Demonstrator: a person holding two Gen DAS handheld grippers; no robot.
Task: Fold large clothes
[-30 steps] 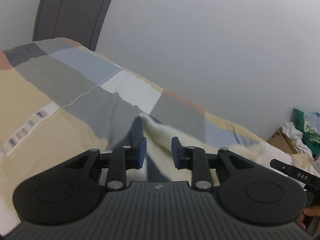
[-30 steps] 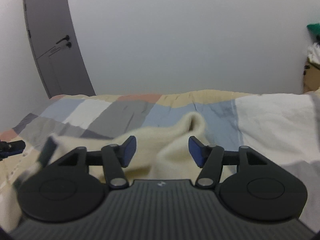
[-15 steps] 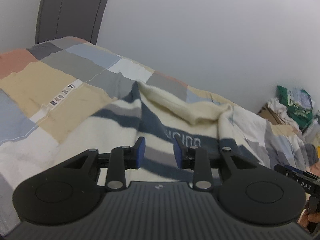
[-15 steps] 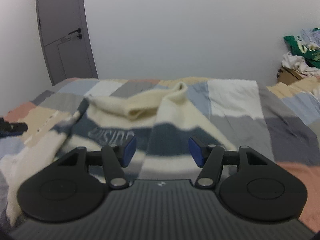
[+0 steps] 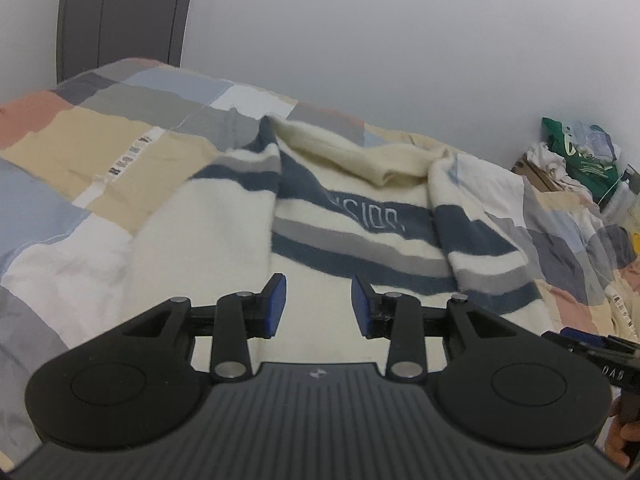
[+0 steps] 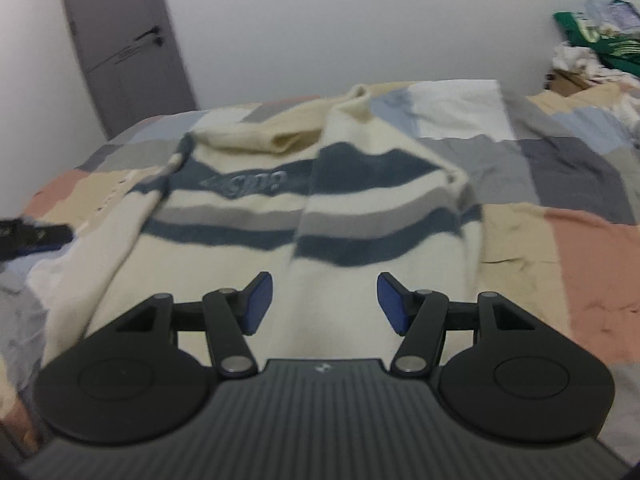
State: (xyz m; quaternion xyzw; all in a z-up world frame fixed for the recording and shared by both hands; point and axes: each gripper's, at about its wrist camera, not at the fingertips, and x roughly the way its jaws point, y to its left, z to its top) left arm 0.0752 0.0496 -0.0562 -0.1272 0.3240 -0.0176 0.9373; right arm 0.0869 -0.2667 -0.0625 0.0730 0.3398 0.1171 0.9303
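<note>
Both claws are spread, empty, left claw [image 5: 318, 304] having just widened, right claw [image 6: 325, 305] above the sweater [image 6: 248, 216] on the bed [image 6: 592, 248]; clothes pile [image 5: 580, 156] beside.

The black left gripper with blue pads [image 5: 319, 305] has just been opening, nothing between its jaws; it tilts downward. The matching right gripper [image 6: 325, 303] gapes wider, equally empty.

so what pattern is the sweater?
Cream sweater with navy and grey stripes; clearest in left wrist view.

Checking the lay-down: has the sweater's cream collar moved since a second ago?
Yes. The cream collar now lies flat, farther from the right gripper, nearer the grey door.
</note>
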